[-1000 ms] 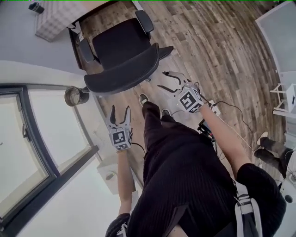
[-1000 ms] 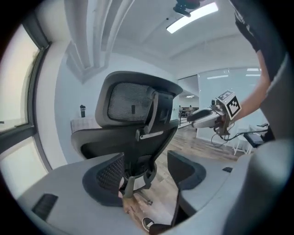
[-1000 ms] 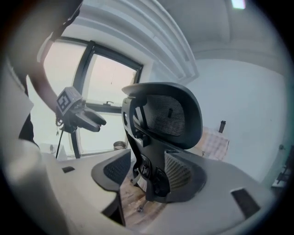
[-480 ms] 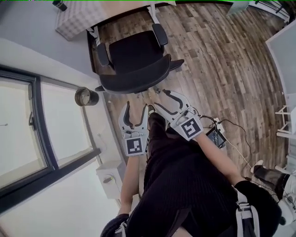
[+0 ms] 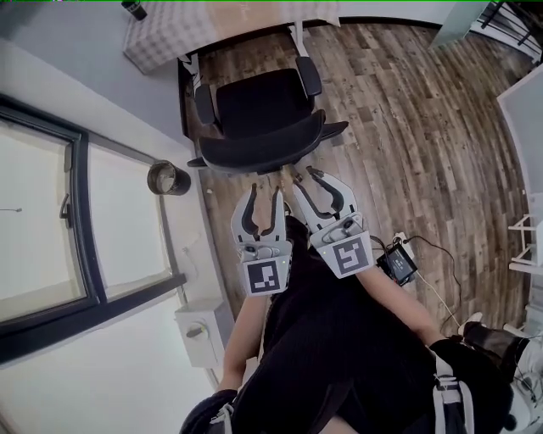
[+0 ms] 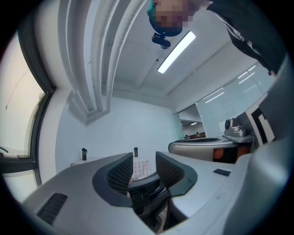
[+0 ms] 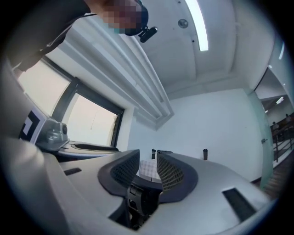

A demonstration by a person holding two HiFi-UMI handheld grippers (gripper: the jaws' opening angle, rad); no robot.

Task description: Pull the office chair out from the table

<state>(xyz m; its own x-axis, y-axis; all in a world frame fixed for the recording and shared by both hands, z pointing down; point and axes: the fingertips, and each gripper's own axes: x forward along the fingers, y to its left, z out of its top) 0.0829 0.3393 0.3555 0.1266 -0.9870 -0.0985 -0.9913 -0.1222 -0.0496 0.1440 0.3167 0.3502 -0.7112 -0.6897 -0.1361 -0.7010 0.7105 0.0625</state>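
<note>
— So, where does the office chair (image 5: pixel 259 110) stand?

— Up against the table (image 5: pixel 161 42) with the checked top. Its seat front reaches the table's edge, an armrest sits on each side, and the curved black backrest faces the person.

— And the grippers?

— Both are held side by side, just short of the backrest, above the person's dark trousers. The left gripper (image 5: pixel 264 193) has been closing its jaws, but they stand partly apart. Its ribbed pads (image 6: pixel 120 172) press on nothing, and the chair's back only shows through the gap beyond them. The right gripper (image 5: pixel 304 176) is the same: its jaws have just narrowed with a gap left between them, and they grip nothing.

— Any containers about?

— A round dark bin (image 5: pixel 168 178) sits on the wooden floor (image 5: pixel 407 127) by the wall under the window (image 5: pixel 42 220), left of the chair. Its inside looks pale, but I cannot tell what lies in it. Nearer the person is a white box (image 5: pixel 204 331) with a round fitting on top, and it is closed. A dark bottle (image 5: pixel 133 8) stands upright on the table; its contents cannot be made out.

— Anything else on the floor?

— A small device with a screen (image 5: pixel 399 264), right of the person's leg, with cables running from it.
</note>
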